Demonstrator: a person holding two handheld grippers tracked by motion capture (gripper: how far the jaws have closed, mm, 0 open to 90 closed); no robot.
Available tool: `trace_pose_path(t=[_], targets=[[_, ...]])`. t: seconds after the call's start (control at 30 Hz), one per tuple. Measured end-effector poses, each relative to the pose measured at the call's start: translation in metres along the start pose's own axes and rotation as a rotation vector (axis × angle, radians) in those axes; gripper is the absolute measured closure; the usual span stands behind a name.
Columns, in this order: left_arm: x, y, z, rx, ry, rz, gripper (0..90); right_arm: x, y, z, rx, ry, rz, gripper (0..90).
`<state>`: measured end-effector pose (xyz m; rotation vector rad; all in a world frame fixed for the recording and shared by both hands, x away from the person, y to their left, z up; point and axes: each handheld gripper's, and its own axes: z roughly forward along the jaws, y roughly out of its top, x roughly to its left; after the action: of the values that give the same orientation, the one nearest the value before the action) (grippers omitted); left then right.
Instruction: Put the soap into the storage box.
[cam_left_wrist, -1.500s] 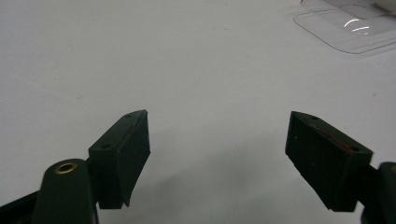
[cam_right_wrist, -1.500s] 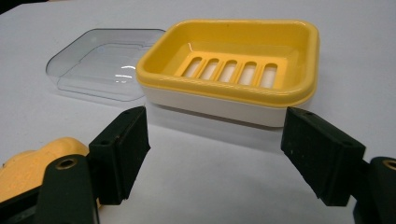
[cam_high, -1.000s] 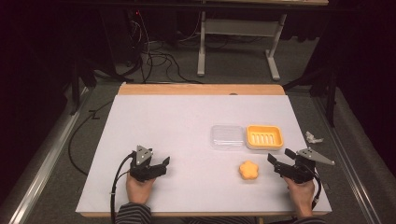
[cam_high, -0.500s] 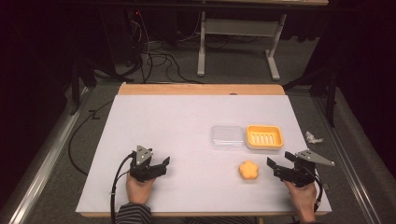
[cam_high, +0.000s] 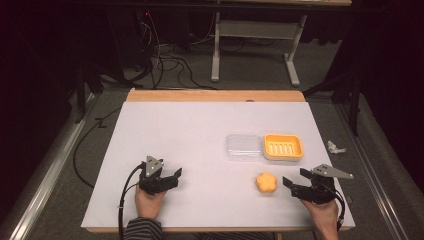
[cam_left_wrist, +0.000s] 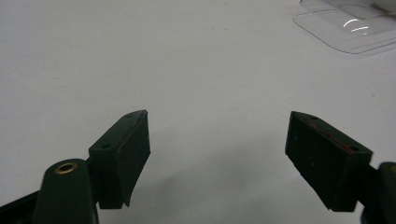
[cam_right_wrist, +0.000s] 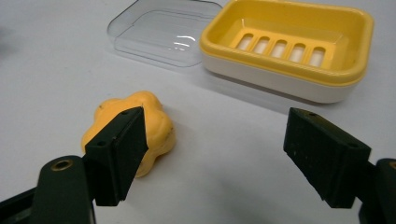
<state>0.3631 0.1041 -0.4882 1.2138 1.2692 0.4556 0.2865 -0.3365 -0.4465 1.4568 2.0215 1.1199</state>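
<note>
R claw agape nr soap

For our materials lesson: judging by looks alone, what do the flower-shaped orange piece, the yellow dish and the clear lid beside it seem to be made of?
Flower-shaped piece: probably soap or soft wax; matte, rounded lobes, small dark specks.
Yellow dish: moulded plastic, smooth satin sheen, slotted yellow insert on a white base.
Clear lid: thin transparent plastic; the table shows through it and it carries bright glints.

Clear lid cut off top-right
</note>
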Motion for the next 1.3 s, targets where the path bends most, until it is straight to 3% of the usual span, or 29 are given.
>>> trace_pose_path(t=[0.3, 0.33, 0.67, 0.8, 0.97, 1.3], targets=[[0.0, 0.0, 0.0, -0.002, 0.0, 0.0, 22.7, 0.013, 0.001, 0.003, 0.036, 0.042, -0.031, 23.2], [0.0, 0.0, 0.0, -0.001, 0.0, 0.0, 22.7, 0.017, 0.001, 0.004, 0.044, 0.05, -0.053, 23.0], [0.0, 0.0, 0.0, 0.0, -0.004, -0.001, 22.6, 0.034, 0.005, 0.01, 0.073, 0.066, -0.106, 18.2], [0.0, 0.0, -0.001, -0.01, 0.0, 0.008, 22.6, 0.041, 0.007, 0.02, 0.116, 0.083, -0.133, 15.5], [0.0, 0.0, 0.0, -0.008, 0.001, 0.0, 22.6, 0.048, 0.009, 0.026, 0.128, 0.084, -0.155, 14.5], [0.0, 0.0, 0.0, -0.004, -0.001, 0.005, 23.2, 0.054, 0.014, 0.044, 0.236, 0.072, -0.219, 12.0]])
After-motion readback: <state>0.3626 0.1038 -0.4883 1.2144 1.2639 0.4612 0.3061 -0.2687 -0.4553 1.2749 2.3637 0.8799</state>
